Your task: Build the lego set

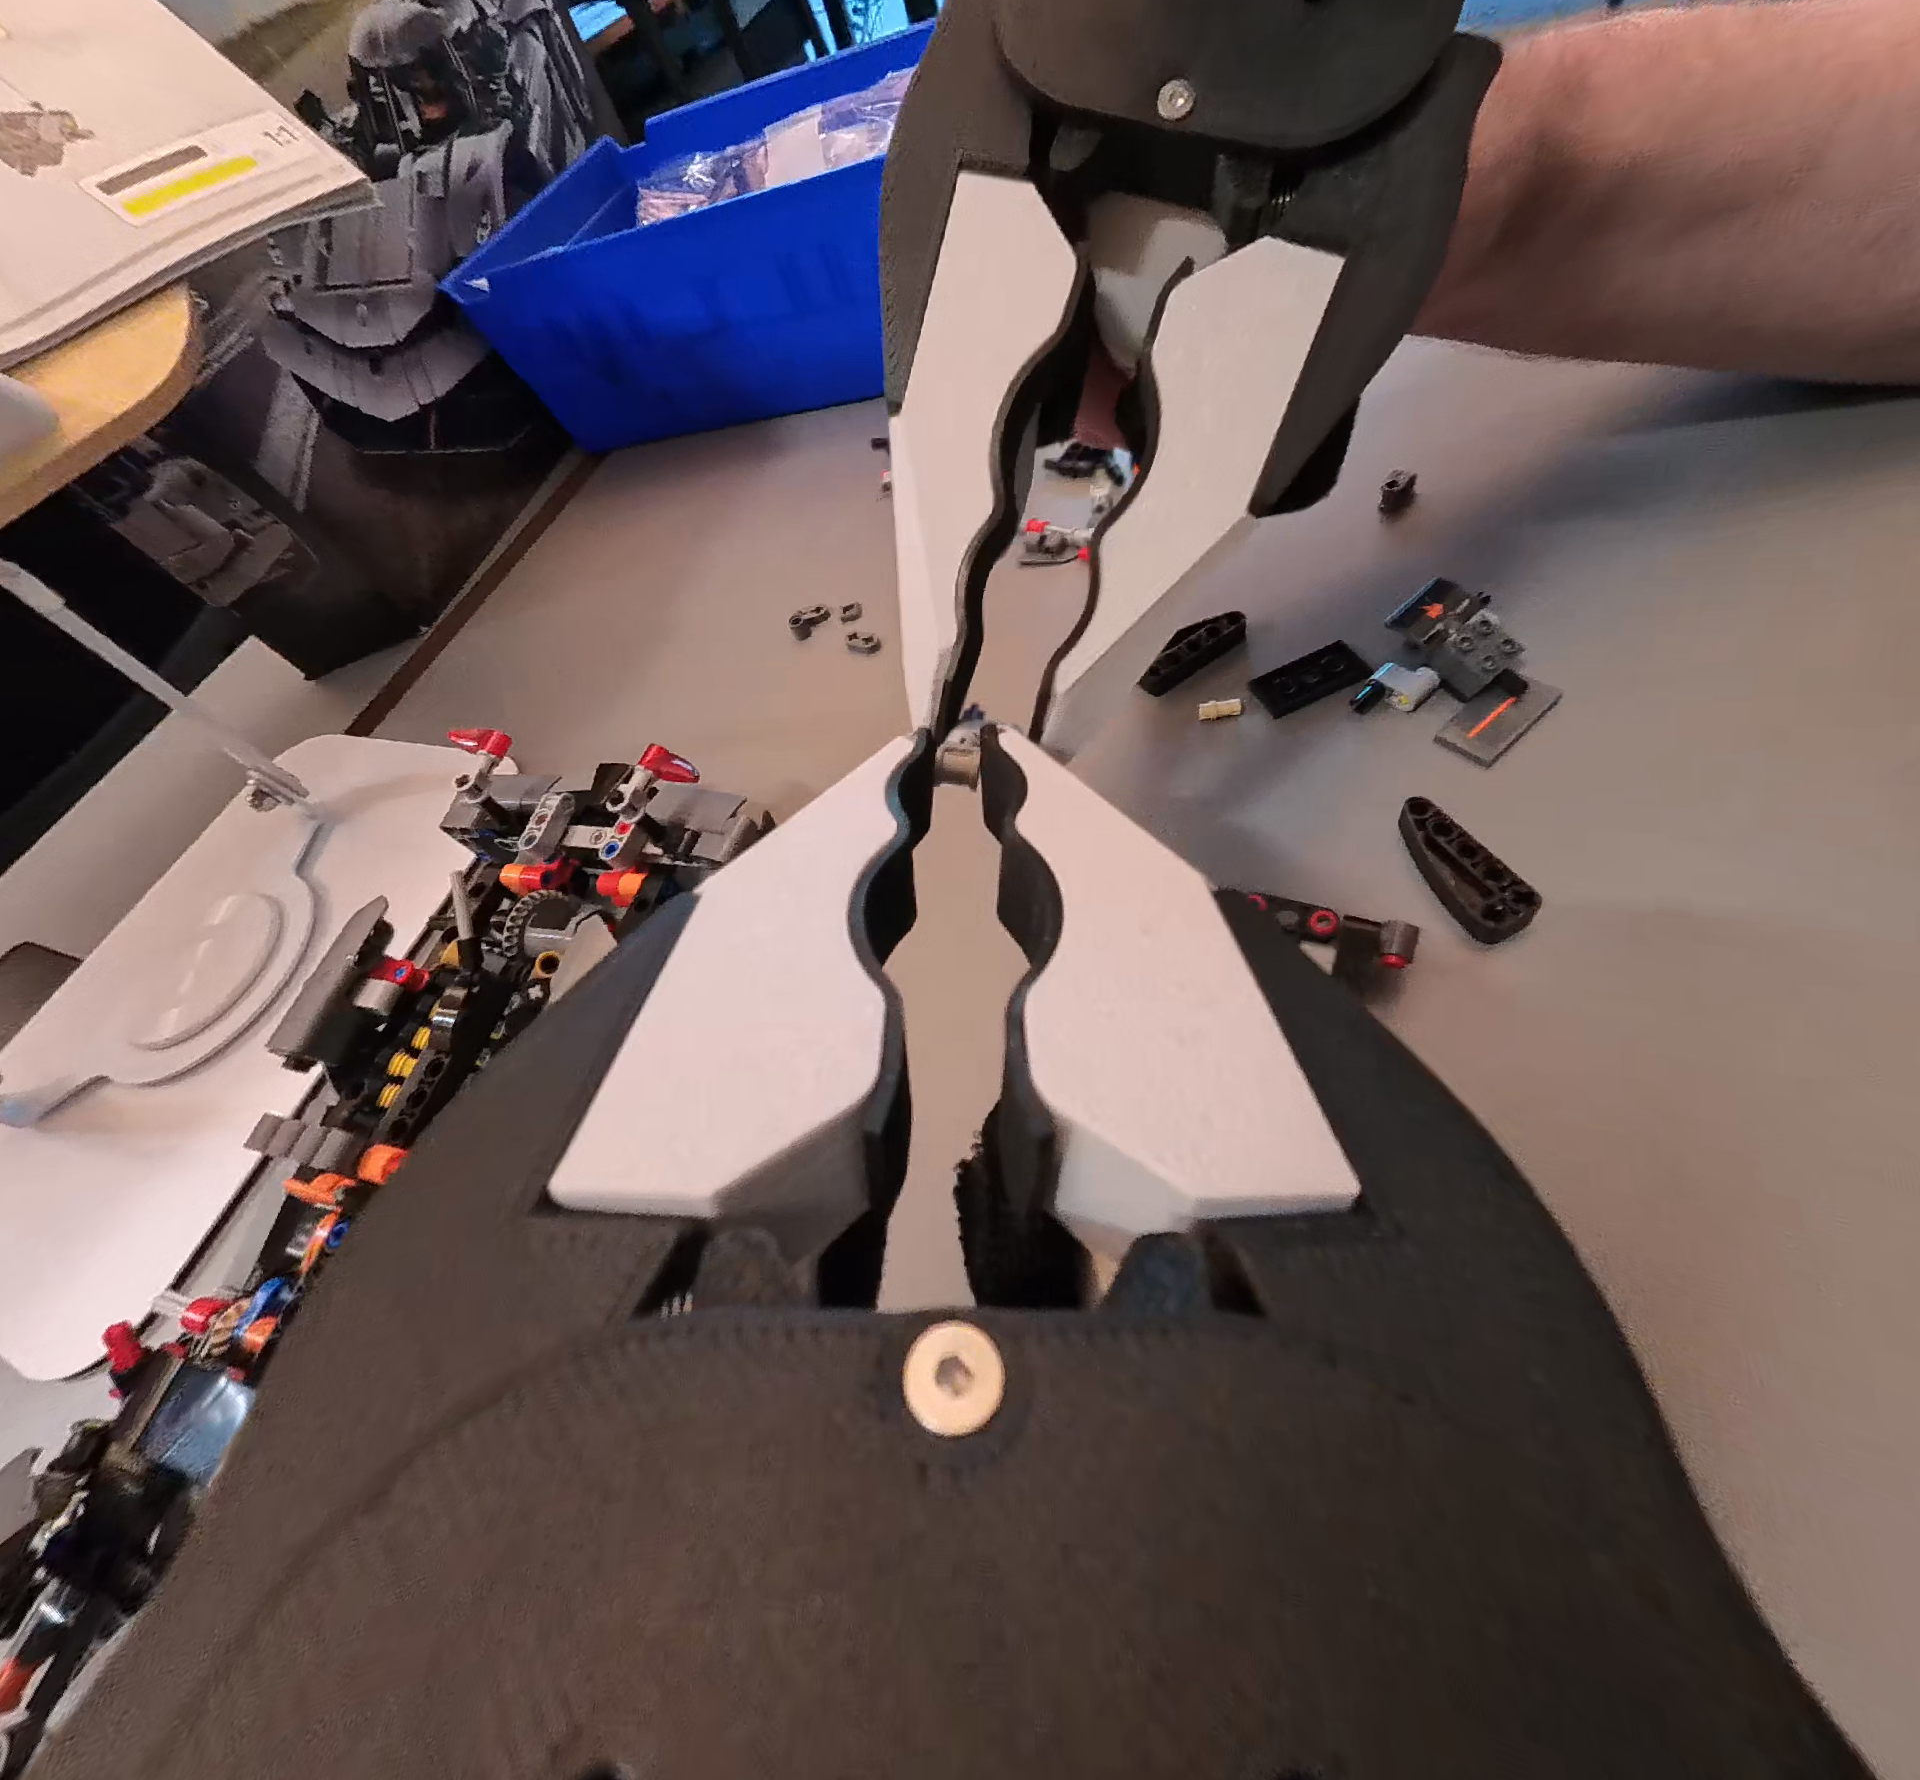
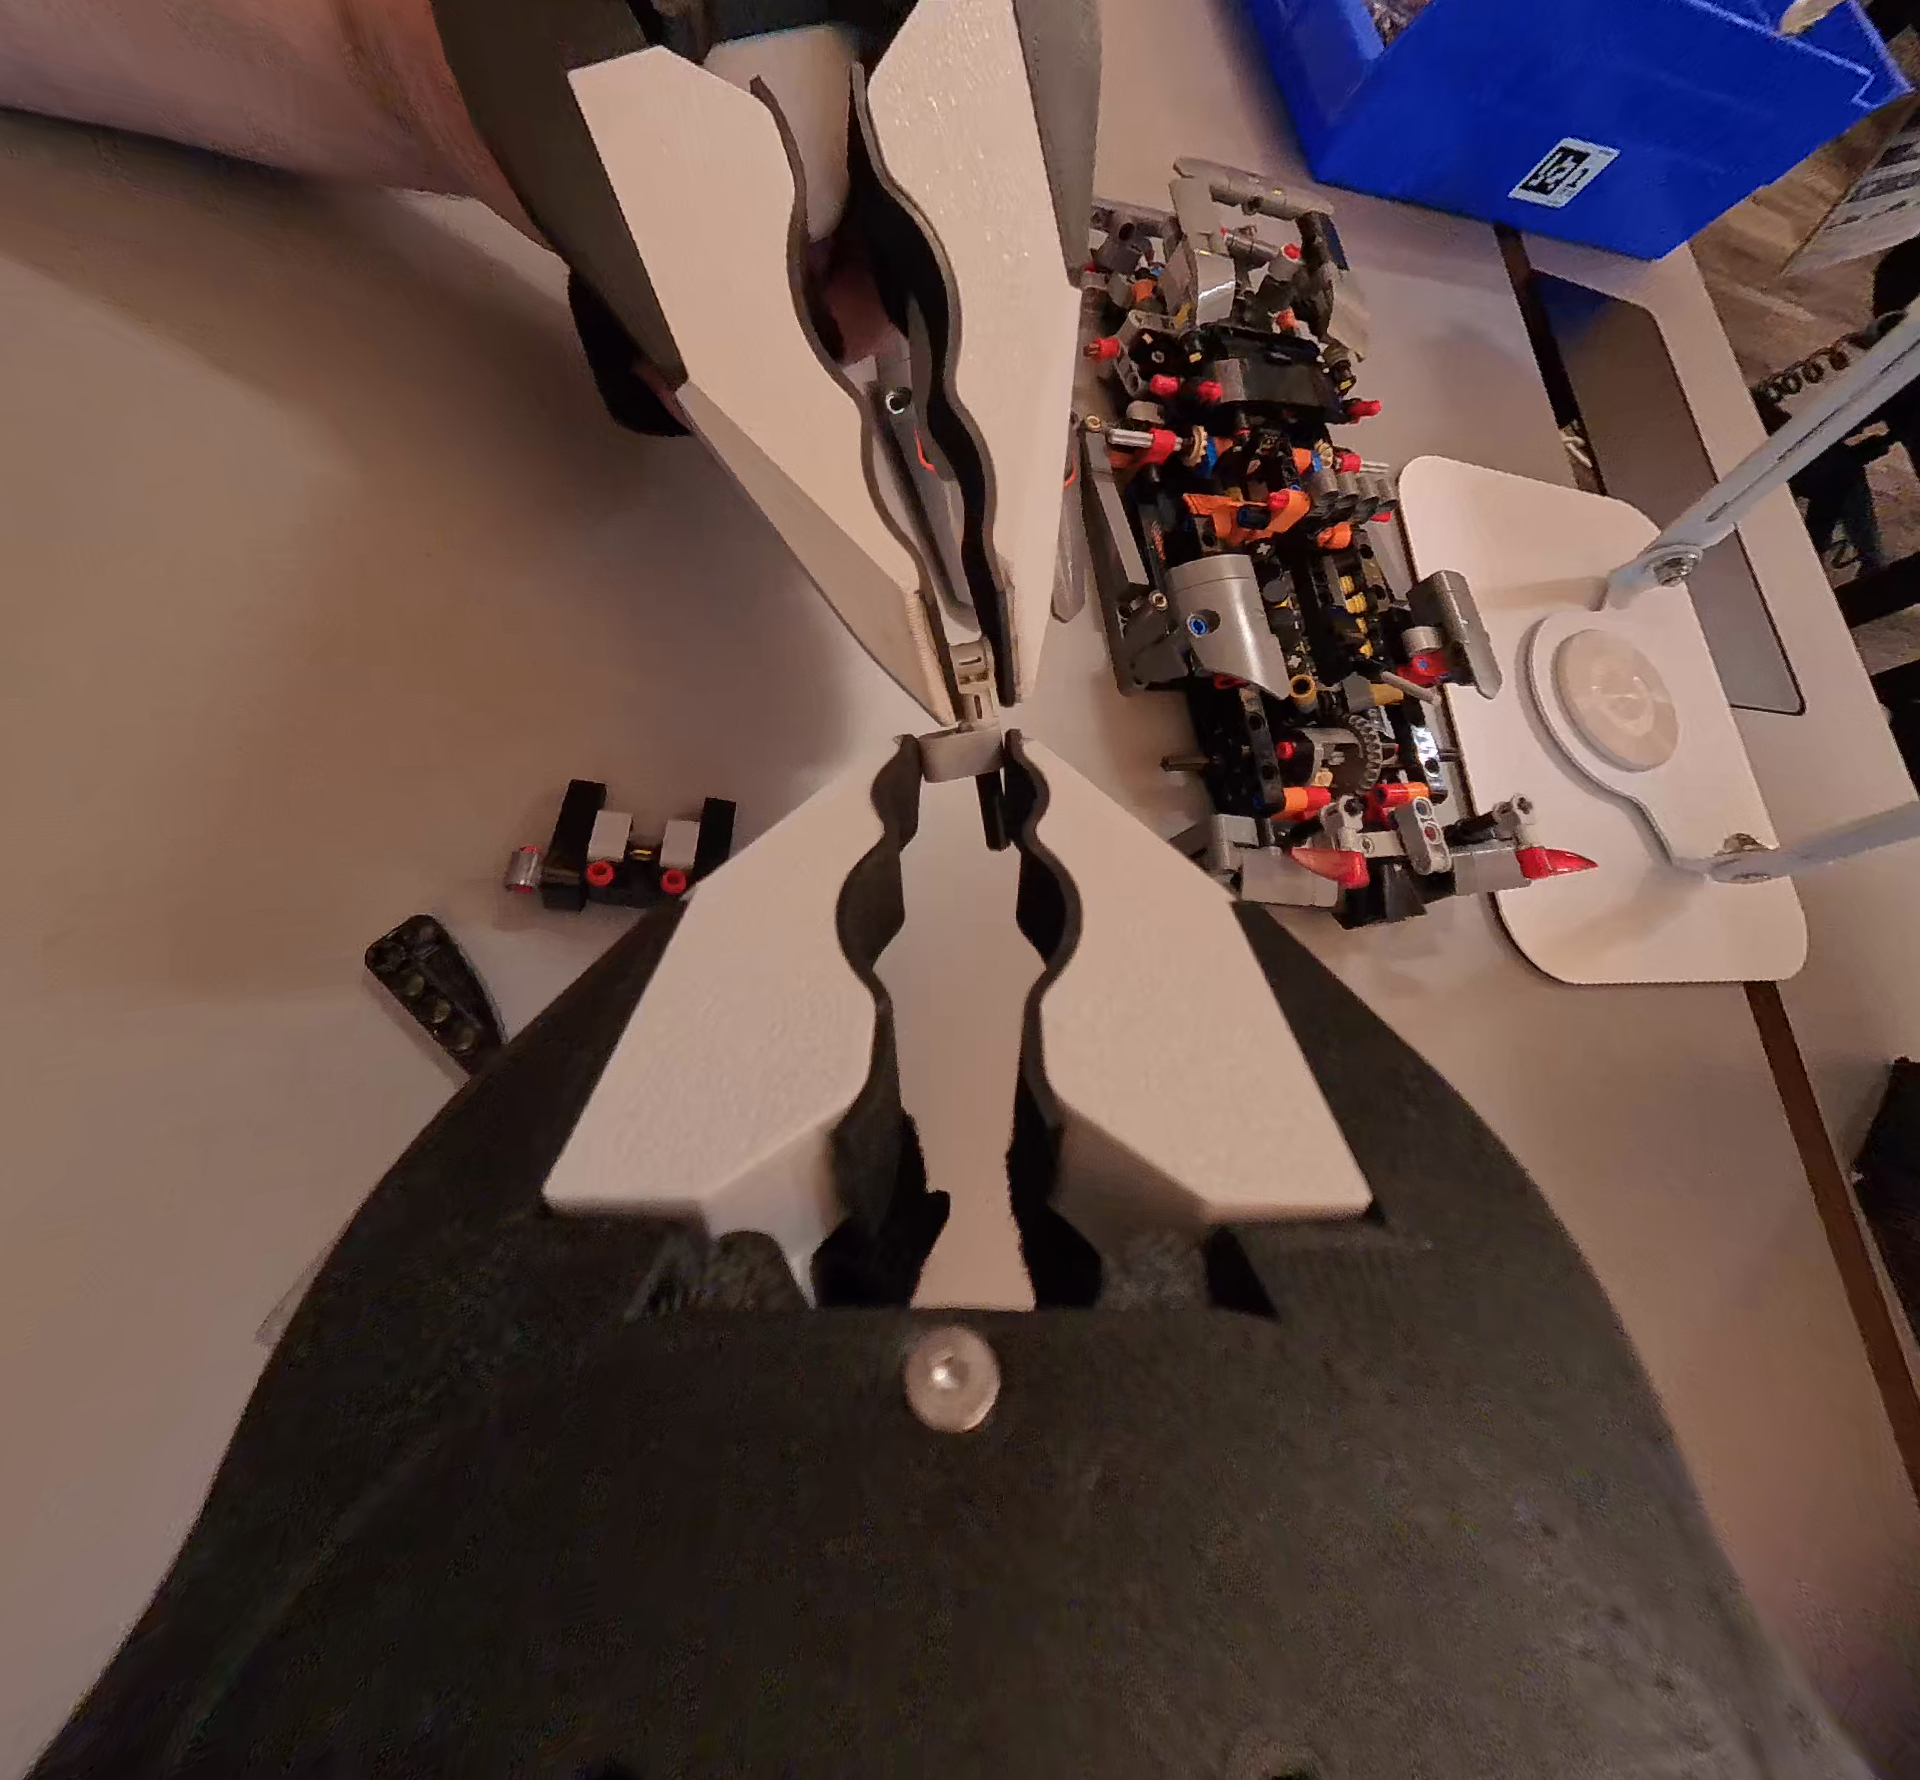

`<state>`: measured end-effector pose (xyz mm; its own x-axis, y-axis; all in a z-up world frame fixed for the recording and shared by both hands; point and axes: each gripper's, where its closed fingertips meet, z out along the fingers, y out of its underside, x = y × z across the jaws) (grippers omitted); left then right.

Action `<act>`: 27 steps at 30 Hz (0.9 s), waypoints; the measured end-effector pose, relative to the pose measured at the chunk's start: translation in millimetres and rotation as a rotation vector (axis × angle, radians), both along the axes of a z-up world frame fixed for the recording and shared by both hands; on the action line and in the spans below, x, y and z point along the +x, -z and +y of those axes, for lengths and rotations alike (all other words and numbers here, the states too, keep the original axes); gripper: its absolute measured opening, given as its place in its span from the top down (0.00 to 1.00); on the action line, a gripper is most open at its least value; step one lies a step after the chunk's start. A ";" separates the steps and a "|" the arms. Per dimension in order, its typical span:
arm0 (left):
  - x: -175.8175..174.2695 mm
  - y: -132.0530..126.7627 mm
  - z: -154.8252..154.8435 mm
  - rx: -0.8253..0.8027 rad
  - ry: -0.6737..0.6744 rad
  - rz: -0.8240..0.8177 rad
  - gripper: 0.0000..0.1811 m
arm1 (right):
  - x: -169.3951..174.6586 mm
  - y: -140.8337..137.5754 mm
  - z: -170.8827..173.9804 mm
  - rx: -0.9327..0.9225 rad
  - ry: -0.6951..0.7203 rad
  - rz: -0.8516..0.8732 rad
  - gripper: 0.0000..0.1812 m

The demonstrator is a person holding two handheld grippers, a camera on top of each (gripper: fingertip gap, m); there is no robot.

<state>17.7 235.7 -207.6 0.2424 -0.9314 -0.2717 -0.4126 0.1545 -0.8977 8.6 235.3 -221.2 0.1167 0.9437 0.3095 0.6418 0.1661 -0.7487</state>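
- Right wrist view: right gripper (image 2: pixel 961 759) has its jaws clamped on a grey connector piece (image 2: pixel 951 756), just left of the lego model (image 2: pixel 1299 587) on the counter (image 2: pixel 260 587).
- Left gripper (image 2: pixel 971 681) meets it tip to tip, jaws clamped on a small grey pin (image 2: pixel 971 665).
- Blue bin (image 2: pixel 1558 99) sits beyond the model.
- Black curved beam (image 1: pixel 1465 868) lies well right of the model.

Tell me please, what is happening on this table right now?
A person is building a lego model with two hand-held grippers. The left gripper and the right gripper meet tip to tip above the table, each pinching a small grey piece, apparently joining the two pieces. The half-built vehicle lies beside them, loose parts lie scattered around, and a blue bin holds bagged parts.
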 end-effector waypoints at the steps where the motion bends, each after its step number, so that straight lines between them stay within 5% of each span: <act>1: 0.0 0.4 0.3 -0.004 -0.003 -0.003 0.96 | 0.0 0.3 0.4 -0.001 0.001 0.003 0.92; 9: -4.6 -4.7 5.8 -0.033 -0.013 -0.071 0.97 | 2.0 1.8 8.4 0.012 0.039 0.043 0.87; 15: -3.4 -4.5 4.4 -0.057 0.000 -0.093 0.97 | 2.8 4.0 14.7 0.052 0.061 0.033 0.98; 27: -2.8 -5.3 7.9 -0.087 -0.008 -0.129 0.96 | 2.6 4.2 15.6 0.103 0.075 0.035 0.99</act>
<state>14.9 243.6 -202.3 0.2773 -0.9480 -0.1560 -0.2943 0.0708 -0.9531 11.2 250.9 -225.4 0.1978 0.8956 0.3985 0.6293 0.1957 -0.7521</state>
